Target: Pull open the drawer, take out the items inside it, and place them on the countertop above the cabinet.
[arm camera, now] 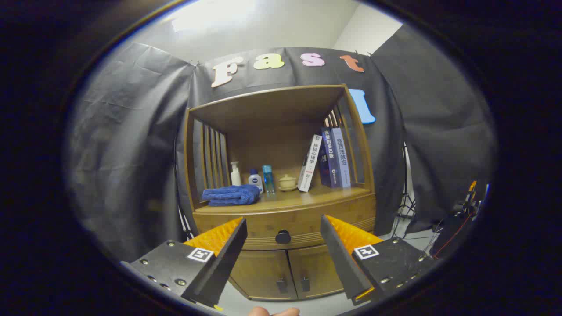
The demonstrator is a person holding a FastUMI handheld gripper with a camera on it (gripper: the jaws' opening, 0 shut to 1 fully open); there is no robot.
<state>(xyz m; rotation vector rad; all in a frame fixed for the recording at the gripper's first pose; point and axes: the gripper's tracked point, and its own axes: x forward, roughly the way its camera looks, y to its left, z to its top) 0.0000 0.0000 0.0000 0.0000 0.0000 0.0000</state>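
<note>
Black cloth draped the booth behind a wooden cabinet (pixel 281 210), and we held our gripper (pixel 283 237) facing it from a little way off, its two fingers spread wide apart and gripping nothing. Between the fingers, just beyond their tips, we saw the round dark knob (pixel 283 237) of the drawer (pixel 263 228), which sat fully closed in the cabinet's front, so whatever lay inside was hidden from us. Below the drawer stood two cabinet doors (pixel 285 272), both shut, each with a small dark handle near the middle seam. At the near edge, under the fingers, a bit of a hand's fingertips (pixel 273 311) showed.

Farther up, on the countertop (pixel 303 197) above the drawer, we saw a folded blue towel (pixel 231 195) at the left. Behind it to the right stood a white pump bottle (pixel 235 174), a small white bottle with a blue cap (pixel 255 179) and a clear blue bottle (pixel 268 179), then a small lidded cream cup (pixel 287 182). At the right, a white book (pixel 310 163) leaned against several upright blue books (pixel 334 158). Far right of the cabinet, a stand with cables (pixel 465 206) stood on the floor.
</note>
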